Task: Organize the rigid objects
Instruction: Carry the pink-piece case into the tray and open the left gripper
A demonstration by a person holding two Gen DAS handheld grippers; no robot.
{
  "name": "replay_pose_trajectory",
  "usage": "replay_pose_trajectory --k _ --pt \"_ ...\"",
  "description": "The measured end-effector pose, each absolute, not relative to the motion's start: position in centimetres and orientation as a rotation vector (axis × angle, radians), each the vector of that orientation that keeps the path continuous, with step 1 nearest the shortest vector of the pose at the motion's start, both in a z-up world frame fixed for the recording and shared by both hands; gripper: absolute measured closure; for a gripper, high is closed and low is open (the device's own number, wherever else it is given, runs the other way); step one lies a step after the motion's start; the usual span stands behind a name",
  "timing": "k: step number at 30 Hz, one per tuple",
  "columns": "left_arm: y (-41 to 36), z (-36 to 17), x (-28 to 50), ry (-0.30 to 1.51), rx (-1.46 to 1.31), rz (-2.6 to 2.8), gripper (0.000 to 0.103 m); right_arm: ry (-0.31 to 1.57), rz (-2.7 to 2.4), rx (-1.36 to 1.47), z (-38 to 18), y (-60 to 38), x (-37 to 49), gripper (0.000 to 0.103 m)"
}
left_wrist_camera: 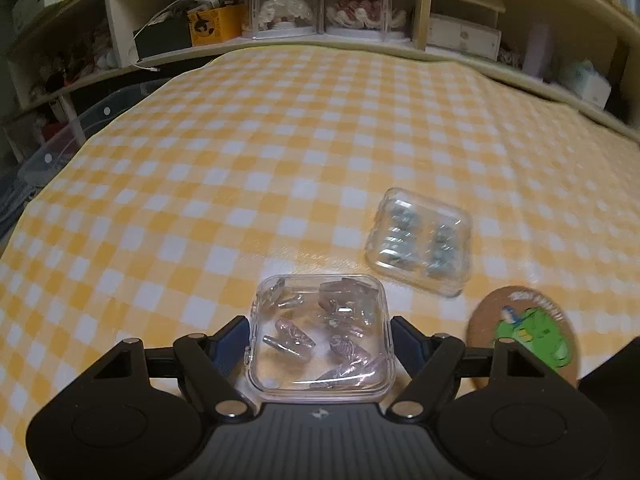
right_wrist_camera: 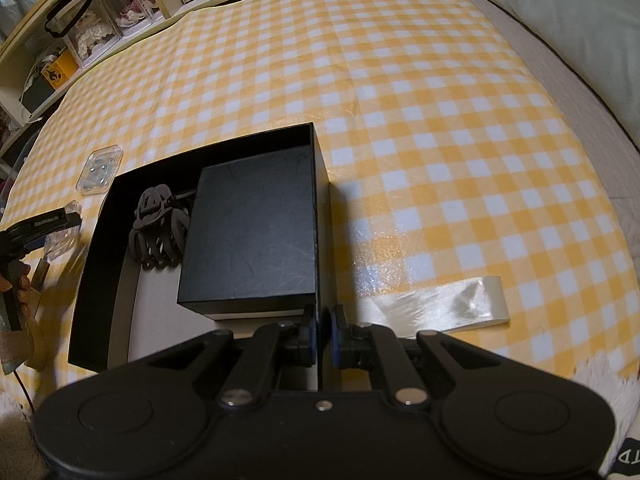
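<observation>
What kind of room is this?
Probably a bedroom at home: a yellow checked cloth spread over a bed, a pillow at its edge, and shelves holding boxed dolls.

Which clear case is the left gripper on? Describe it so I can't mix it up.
On the yellow checked cloth, look between the left gripper fingers: the square clear case nearest the camera. It holds loose pinkish pieces, unlike the other clear case beyond it, with neat greyish rows.

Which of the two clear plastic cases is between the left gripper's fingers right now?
The case of pinkish pieces, sitting between the left gripper fingers. The other clear case, holding grey-blue pieces, lies apart, farther out on the checked cloth.
</observation>
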State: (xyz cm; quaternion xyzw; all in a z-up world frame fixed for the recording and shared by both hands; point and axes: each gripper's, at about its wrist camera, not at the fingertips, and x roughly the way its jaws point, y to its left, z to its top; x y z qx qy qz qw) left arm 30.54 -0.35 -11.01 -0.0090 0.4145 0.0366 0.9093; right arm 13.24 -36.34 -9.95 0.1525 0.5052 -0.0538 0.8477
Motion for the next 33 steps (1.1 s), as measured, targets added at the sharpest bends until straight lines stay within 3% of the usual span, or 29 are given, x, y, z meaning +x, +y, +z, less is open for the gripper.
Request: replay_pose_trajectory --k 12,25,33 --pt "-6.3 -4.5 24.8 0.817 -0.090 -0.111 0.026 1.064 -0.112 0.327 -10.0 -36.3 13.3 0.095" --pt "-13.0 -3.2 17.9 0.917 -0.074 -0.343 0.026 1.063 -0.113 0.328 -10.0 -36.4 13.3 0.095" --pt "-15.4 -5.2 16.3 0.976 -0.048 -0.377 0.026 1.062 -0.122 0.329 -10.1 -36.3 13.4 0.095"
